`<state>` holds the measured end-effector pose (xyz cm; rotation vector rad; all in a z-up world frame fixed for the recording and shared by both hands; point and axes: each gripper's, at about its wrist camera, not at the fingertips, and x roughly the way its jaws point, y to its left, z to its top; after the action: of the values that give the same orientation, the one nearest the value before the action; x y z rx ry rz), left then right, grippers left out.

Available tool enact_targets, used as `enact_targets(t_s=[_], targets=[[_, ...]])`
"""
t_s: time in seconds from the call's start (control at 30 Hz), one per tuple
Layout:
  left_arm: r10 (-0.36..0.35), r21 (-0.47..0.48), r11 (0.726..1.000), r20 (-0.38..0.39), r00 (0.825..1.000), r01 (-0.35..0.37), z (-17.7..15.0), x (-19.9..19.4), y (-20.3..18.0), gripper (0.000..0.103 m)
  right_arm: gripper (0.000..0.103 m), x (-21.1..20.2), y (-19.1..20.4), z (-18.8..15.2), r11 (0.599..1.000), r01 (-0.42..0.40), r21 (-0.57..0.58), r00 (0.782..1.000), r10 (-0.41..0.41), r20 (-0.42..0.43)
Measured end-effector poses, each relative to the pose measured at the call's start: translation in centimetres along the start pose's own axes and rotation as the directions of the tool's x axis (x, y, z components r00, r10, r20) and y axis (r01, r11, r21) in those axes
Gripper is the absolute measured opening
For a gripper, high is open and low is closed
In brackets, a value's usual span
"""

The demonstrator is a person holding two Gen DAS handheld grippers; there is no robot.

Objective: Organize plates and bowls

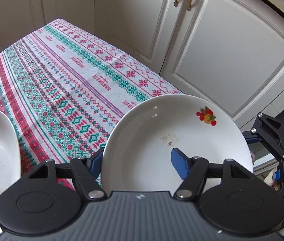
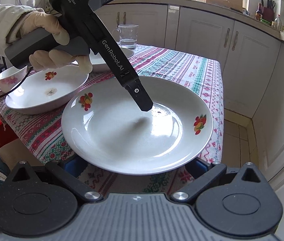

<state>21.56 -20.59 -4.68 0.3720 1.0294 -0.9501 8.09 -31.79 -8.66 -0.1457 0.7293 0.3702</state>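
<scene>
Plate [image 1: 162, 140] rim sits clamped between my left gripper's [image 1: 138, 163] blue pads, one pad under the edge and one on the inner face, at the near corner of the patterned tablecloth [image 1: 61, 80]. It is round (no long axis), tilted slightly, hollow side up, fruit print toward the cupboards. My right gripper [image 2: 134, 165] looks spread wide beneath the plate's near edge, fingertips mostly hidden.

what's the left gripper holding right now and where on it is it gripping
The left gripper is clamped on the white fruit-print plate, gripping its near rim: one finger inside the dish, one outside.
</scene>
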Motion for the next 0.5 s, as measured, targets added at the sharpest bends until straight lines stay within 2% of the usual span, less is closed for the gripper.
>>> enact_targets(t_s=[0.3,0.5], targets=[[0.028,-0.015,1.000,0.047,0.998,-0.028,1.8,-0.1,1.9,0.068,0.103,1.3,-1.7,2.4,0.999,-0.013,-0.051,1.000,0.013,-0.006],[0.034,-0.018,0.999,0.065,0.997,-0.032,3.4,0.9,3.3,0.068,0.103,3.0,-3.4,3.2,0.999,-0.029,-0.039,0.999,0.028,-0.020]])
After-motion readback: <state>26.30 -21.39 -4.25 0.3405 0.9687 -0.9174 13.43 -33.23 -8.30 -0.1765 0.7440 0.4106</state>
